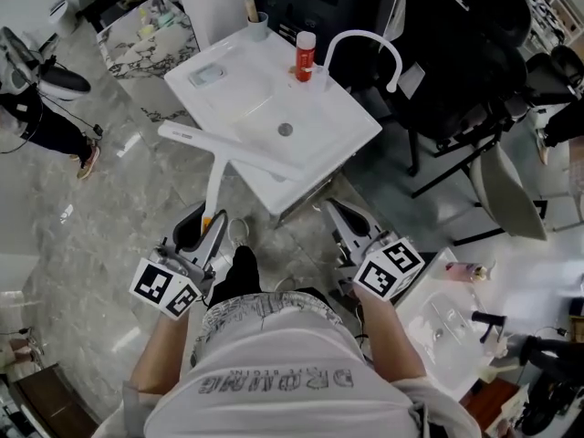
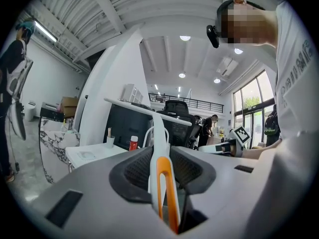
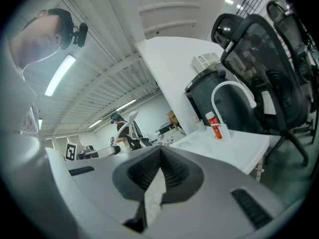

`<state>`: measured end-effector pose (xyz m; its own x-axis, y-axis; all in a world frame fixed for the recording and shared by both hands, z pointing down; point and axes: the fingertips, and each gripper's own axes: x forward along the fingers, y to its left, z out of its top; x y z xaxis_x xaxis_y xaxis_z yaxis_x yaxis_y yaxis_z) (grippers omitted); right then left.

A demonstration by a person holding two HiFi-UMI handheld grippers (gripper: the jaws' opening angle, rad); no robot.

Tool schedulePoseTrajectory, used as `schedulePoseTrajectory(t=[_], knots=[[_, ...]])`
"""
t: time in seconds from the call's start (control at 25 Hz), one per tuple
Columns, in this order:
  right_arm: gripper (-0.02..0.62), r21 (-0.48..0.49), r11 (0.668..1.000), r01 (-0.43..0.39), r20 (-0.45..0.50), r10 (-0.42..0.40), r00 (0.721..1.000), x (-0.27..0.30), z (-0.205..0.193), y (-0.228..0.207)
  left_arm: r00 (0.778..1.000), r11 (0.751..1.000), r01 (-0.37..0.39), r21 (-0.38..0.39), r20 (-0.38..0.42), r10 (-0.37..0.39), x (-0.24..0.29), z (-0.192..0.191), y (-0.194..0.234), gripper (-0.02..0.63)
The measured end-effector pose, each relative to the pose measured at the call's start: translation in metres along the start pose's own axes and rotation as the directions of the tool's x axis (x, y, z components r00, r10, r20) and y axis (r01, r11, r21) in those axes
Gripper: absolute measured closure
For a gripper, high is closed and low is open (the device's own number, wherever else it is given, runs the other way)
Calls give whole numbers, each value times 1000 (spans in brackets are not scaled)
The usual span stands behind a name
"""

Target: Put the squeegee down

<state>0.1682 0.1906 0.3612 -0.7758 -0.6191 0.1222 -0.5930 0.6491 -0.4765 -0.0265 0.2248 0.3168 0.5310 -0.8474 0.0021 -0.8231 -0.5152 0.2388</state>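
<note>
The squeegee point(image 1: 228, 150) has a long white blade bar and a white handle with an orange insert. In the head view its blade hovers over the front left edge of the white sink unit point(image 1: 356, 131), and the handle runs down towards me. My left gripper point(image 1: 208, 228) is shut on that handle. In the left gripper view the handle point(image 2: 161, 173) stands upright between the pads, with the blade bar across the top. My right gripper point(image 1: 334, 211) hangs at the sink's front right corner. Its jaws are shut with nothing between them, as the right gripper view point(image 3: 160, 152) shows.
On the sink stand a curved white faucet point(image 1: 366, 38), a red bottle point(image 1: 304, 55), a cup point(image 1: 258, 26) and a soap dish point(image 1: 206, 74). A black office chair point(image 1: 456, 57) is behind it on the right. A second basin point(image 1: 440, 328) lies at lower right. A person point(image 1: 41, 108) stands far left.
</note>
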Motion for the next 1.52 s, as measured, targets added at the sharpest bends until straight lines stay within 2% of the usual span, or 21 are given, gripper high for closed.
schedulePoseTrajectory(t=[0.76,1.52], knots=[[588,34,998,57,-28,-56,998,131,24,-37,997,998,54,-38,-46,-55,73,16,129,477],[588,33,993,117,-59,-115,992,227,44,-44,992,991,107,-85,-59,-112,116,30,225,476]])
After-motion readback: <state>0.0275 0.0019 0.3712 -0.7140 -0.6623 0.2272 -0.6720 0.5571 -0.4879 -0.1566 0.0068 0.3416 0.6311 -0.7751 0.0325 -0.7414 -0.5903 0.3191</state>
